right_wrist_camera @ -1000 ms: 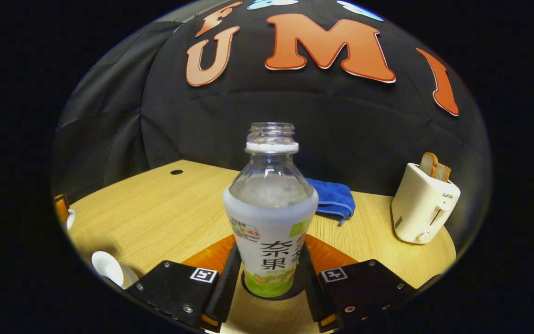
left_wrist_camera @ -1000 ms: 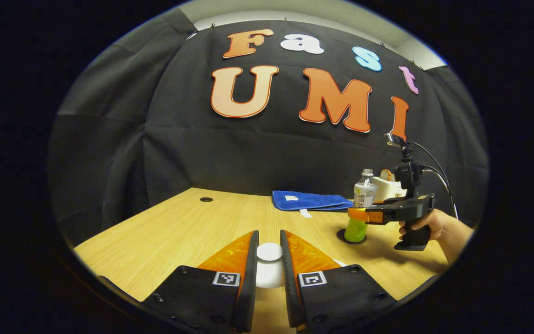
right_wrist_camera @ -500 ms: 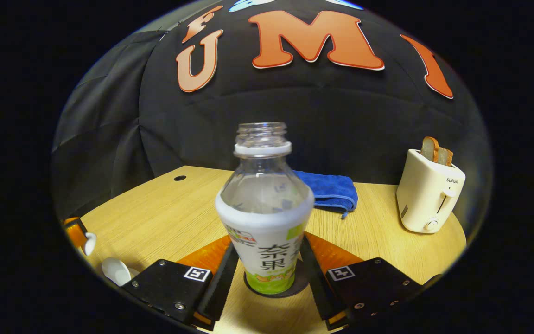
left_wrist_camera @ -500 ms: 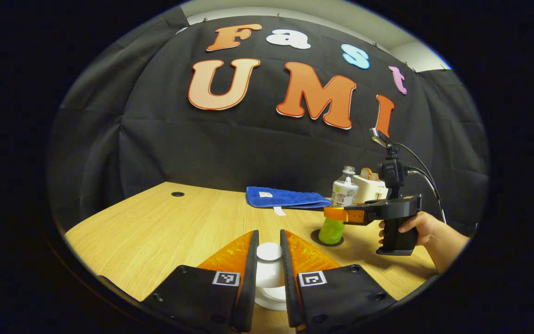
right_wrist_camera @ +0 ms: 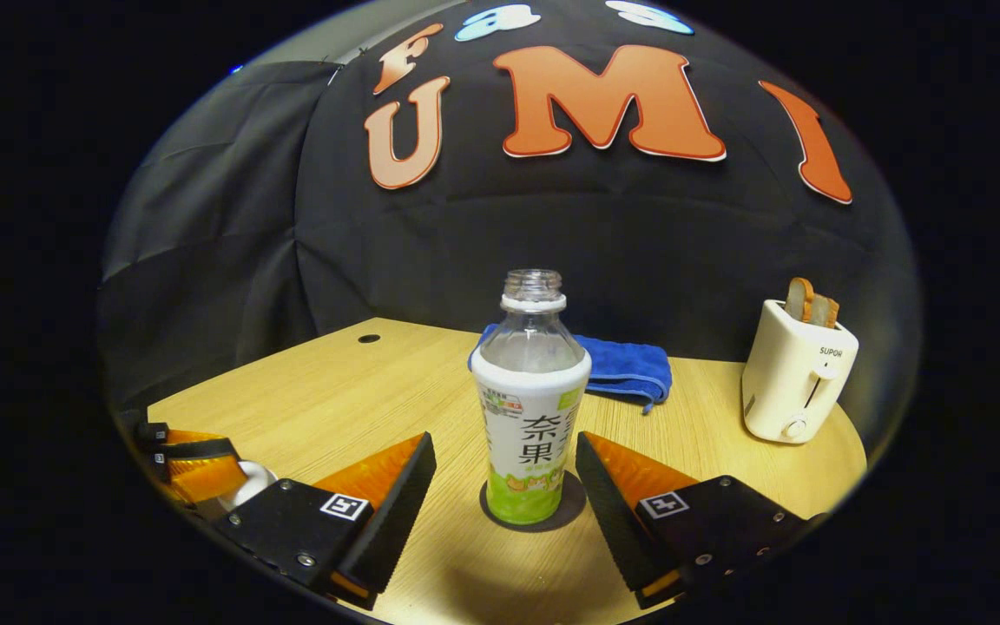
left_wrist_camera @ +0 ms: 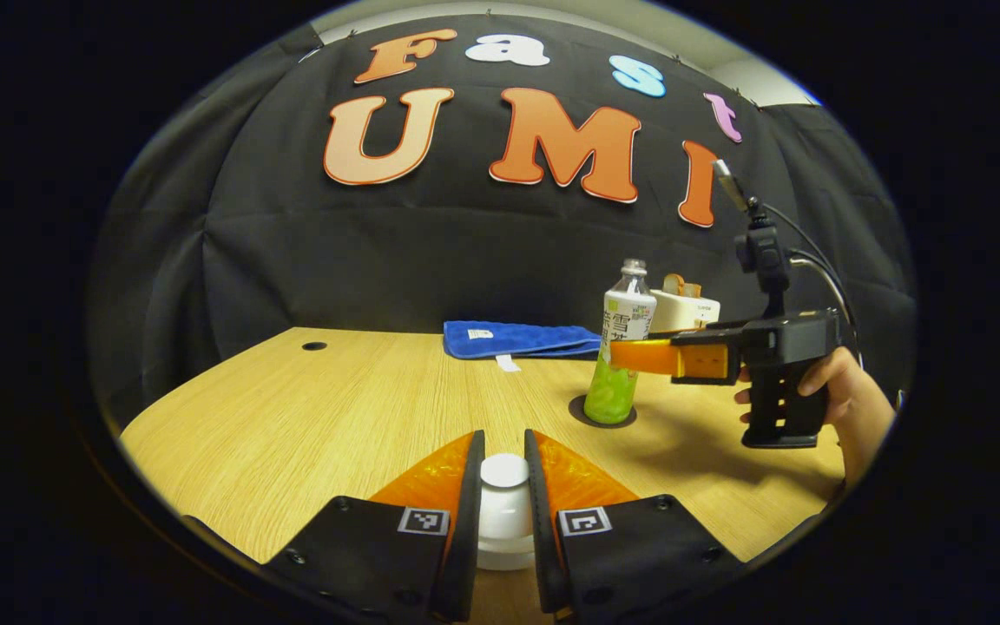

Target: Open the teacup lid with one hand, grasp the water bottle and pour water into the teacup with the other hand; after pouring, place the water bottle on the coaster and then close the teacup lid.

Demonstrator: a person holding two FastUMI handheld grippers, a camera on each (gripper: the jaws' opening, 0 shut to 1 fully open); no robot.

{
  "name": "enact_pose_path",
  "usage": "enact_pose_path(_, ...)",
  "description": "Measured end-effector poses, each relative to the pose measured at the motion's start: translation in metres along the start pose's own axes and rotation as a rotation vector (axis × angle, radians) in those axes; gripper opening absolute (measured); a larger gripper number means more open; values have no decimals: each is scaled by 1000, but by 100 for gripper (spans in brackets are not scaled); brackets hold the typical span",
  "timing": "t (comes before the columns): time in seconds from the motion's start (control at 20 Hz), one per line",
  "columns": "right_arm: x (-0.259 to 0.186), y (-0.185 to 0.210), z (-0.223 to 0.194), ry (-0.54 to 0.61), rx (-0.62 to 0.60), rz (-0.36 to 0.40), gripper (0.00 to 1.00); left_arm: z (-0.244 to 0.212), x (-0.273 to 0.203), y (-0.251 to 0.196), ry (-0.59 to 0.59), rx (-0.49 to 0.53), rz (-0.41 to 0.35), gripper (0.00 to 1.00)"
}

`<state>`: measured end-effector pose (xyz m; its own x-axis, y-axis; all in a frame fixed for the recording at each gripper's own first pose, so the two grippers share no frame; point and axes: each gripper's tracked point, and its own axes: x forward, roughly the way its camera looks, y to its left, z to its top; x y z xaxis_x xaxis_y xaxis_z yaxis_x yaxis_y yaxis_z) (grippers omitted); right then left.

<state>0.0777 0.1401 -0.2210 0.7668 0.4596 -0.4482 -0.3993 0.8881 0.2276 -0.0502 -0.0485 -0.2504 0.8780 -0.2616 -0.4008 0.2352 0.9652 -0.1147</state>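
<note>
In the left gripper view my left gripper (left_wrist_camera: 504,444) is shut on the round knob of the white teacup lid (left_wrist_camera: 504,473); the white body under the knob sits mostly hidden between the fingers. The water bottle (right_wrist_camera: 531,417), uncapped, with a white and green label, stands upright on the dark round coaster (right_wrist_camera: 571,508). My right gripper (right_wrist_camera: 504,444) is open, one finger on each side of the bottle and clear of it. From the left gripper view, the bottle (left_wrist_camera: 620,356) stands on the coaster (left_wrist_camera: 582,411), with the right gripper (left_wrist_camera: 639,356) beside it in a hand (left_wrist_camera: 847,404).
A white toaster (right_wrist_camera: 793,382) with bread slices stands at the right rear of the wooden table (right_wrist_camera: 335,391). A folded blue towel (right_wrist_camera: 626,365) lies behind the bottle. The left gripper (right_wrist_camera: 192,456) with the white lid shows at the lower left.
The right gripper has opened and drawn back, leaving the bottle standing on the coaster. The left gripper, still holding the lid, has moved closer to the right gripper.
</note>
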Motion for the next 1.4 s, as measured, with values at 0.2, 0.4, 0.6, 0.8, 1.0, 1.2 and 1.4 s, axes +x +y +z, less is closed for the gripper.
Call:
enact_pose_path(0.2, -15, 10, -4, -10, 10, 28, 98, -4, 2, -7, 10, 22, -7, 32)
enact_pose_path(0.4, -26, 9, -9, -13, 25, 21, 98, -6, 1, -9, 14, 60, 4, 33)
enact_pose_path(0.6, -42, 11, -4, -34, 27, 25, 98, 2, -1, -7, -8, 67, 17, 48)
enact_pose_path(0.8, -60, 6, 8, -81, 25, -12, 97, 31, -6, -5, -86, 85, 52, 67)
enact_pose_path(1.0, -84, 1, 23, -159, -69, -86, 97, 72, -10, -8, -175, 78, 60, 84)
enact_pose_path(1.2, -105, 1, 35, -199, -112, -135, 97, 119, -17, -10, -262, 77, 78, 94)
enact_pose_path(1.4, -124, 5, 56, -279, -153, -183, 98, 153, -27, -1, -332, 47, 119, 98)
